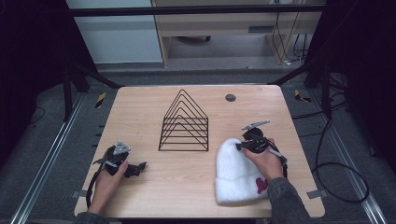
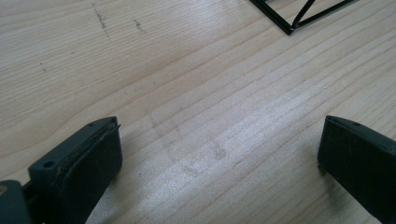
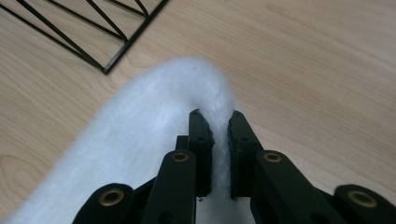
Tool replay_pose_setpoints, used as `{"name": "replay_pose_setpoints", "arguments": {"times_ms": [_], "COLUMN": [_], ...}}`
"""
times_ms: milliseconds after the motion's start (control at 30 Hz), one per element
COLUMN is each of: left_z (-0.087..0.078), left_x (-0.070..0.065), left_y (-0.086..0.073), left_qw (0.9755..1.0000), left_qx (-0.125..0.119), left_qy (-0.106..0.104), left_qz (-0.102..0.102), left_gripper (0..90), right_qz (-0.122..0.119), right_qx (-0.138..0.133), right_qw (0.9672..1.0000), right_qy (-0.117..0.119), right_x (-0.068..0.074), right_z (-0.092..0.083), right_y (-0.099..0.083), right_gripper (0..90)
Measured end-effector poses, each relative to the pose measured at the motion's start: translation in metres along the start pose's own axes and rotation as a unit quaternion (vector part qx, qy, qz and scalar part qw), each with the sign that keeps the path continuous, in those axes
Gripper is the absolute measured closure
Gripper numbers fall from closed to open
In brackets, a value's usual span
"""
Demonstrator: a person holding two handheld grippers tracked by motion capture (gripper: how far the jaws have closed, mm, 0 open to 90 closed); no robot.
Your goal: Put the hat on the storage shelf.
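White fuzzy beanie (image 1: 238,170) lying flat at the near right of the wooden surface (image 1: 154,182), crown pointing toward the black wire rack (image 1: 184,123). Right gripper (image 3: 218,122) at the crown, fingers (image 3: 201,140) pinching a fold of the plush fabric. Best done with a deep bite into the fold, then a slow, straight lift, to avoid the pile slipping free. Red embroidered motif on the cuff, too small to read. Left gripper (image 2: 219,140) resting near the left edge, fingers (image 2: 88,158) spread wide over bare wood.
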State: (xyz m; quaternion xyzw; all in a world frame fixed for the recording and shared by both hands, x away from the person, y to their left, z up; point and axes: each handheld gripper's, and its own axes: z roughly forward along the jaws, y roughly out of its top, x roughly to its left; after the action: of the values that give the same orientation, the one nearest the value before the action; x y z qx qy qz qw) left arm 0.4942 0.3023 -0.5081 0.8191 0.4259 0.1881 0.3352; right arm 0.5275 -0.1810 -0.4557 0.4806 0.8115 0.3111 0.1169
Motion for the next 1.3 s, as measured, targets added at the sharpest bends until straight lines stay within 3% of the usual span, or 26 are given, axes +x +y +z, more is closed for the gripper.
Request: {"name": "replay_pose_setpoints", "arguments": {"times_ms": [267,567,700,800,900,1033,1067,1100,1167,1300], "left_z": [0.000,0.000,-0.002,-0.008,-0.012,-0.014,-0.019,-0.019,-0.028,-0.037], "left_x": [0.000,0.000,-0.002,-0.005,-0.006,-0.008,-0.012,-0.012,-0.021,-0.029], "left_y": [0.000,0.001,0.003,0.007,0.012,0.027,0.037,0.037,0.051,0.068], "left_qw": [1.0000,1.0000,0.9996,0.9986,0.9980,0.9969,0.9963,0.9963,0.9953,0.9941], "left_qx": [0.000,-0.001,-0.019,-0.045,-0.053,-0.048,-0.049,-0.049,-0.059,-0.062], "left_qy": [-0.001,0.002,0.020,0.024,0.027,0.043,0.041,0.041,0.020,0.018], "left_qz": [0.001,-0.002,0.010,0.017,0.023,0.046,0.058,0.058,0.074,0.088], "left_gripper": [0.0,0.0,3.2,3.3,3.4,5.8,5.8,5.7,4.9,4.7], "right_qz": [-0.018,-0.031,-0.036,-0.042,-0.046,-0.051,-0.051,-0.051,-0.054,-0.060], "right_qx": [-0.059,-0.118,-0.133,-0.144,-0.150,-0.157,-0.165,-0.165,-0.177,-0.186], "right_qw": [0.9981,0.9924,0.9902,0.9884,0.9872,0.9859,0.9844,0.9844,0.9820,0.9798], "right_qy": [0.001,0.018,0.024,0.026,0.029,0.028,0.034,0.034,0.038,0.045], "right_x": [0.007,0.014,0.019,0.021,0.024,0.026,0.027,0.027,0.030,0.035], "right_z": [-0.026,-0.065,-0.075,-0.085,-0.094,-0.102,-0.106,-0.106,-0.112,-0.118], "right_y": [-0.003,-0.006,-0.009,-0.010,-0.010,-0.007,-0.003,-0.003,0.002,0.008], "right_gripper": [83.2,83.3,83.4,83.5,83.5,83.6,83.7,83.7,83.7,83.8]}}
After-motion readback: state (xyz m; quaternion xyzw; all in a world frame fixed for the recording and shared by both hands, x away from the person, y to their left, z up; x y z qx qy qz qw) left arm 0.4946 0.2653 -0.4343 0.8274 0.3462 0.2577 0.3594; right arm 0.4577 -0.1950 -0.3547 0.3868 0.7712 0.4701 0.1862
